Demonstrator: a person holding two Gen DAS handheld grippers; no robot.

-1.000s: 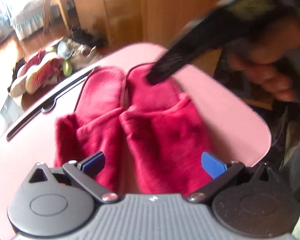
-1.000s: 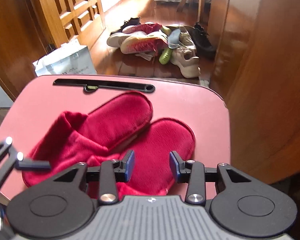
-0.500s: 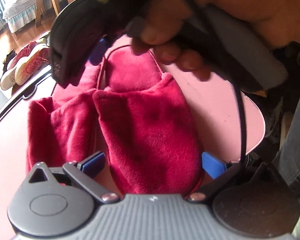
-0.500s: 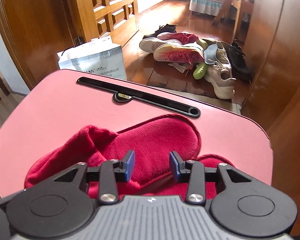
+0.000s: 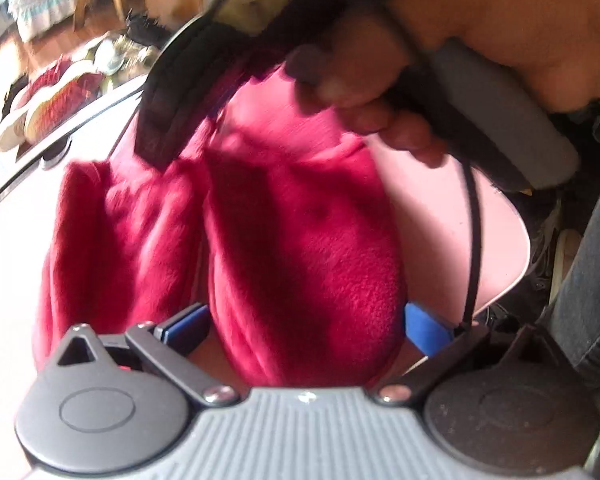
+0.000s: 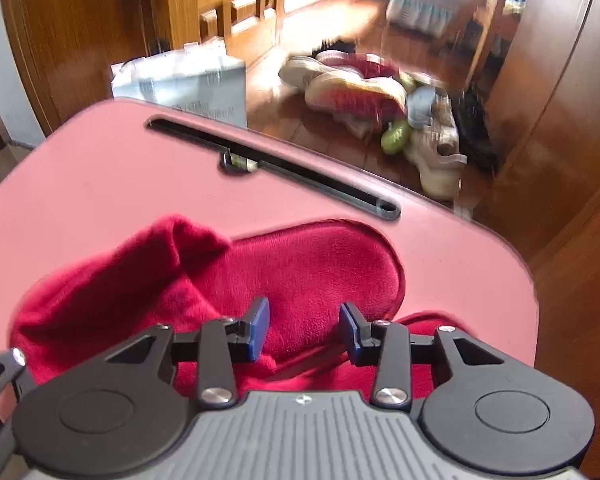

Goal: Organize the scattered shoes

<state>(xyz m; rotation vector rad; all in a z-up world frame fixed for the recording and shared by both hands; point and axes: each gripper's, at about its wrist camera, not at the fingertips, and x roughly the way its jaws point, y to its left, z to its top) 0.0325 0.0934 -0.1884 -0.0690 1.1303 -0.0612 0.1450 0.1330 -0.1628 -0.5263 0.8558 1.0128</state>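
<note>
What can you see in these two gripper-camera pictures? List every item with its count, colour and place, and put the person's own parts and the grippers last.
slippers: two, red plush, side by side on the table.
table: one, pink, under the slippers, with a black slot along its far edge.
shoe pile: several, red, white, green and black, heaped on the wooden floor beyond the table.
paper bag: one, white, on the floor by the wooden door.
bed: one, pale cover, in the far room.
hand: one, holding the right gripper's handle above the slippers.
left gripper: black with blue fingers, open around one slipper's toe.
right gripper: same colours, part open over the slippers.
</note>
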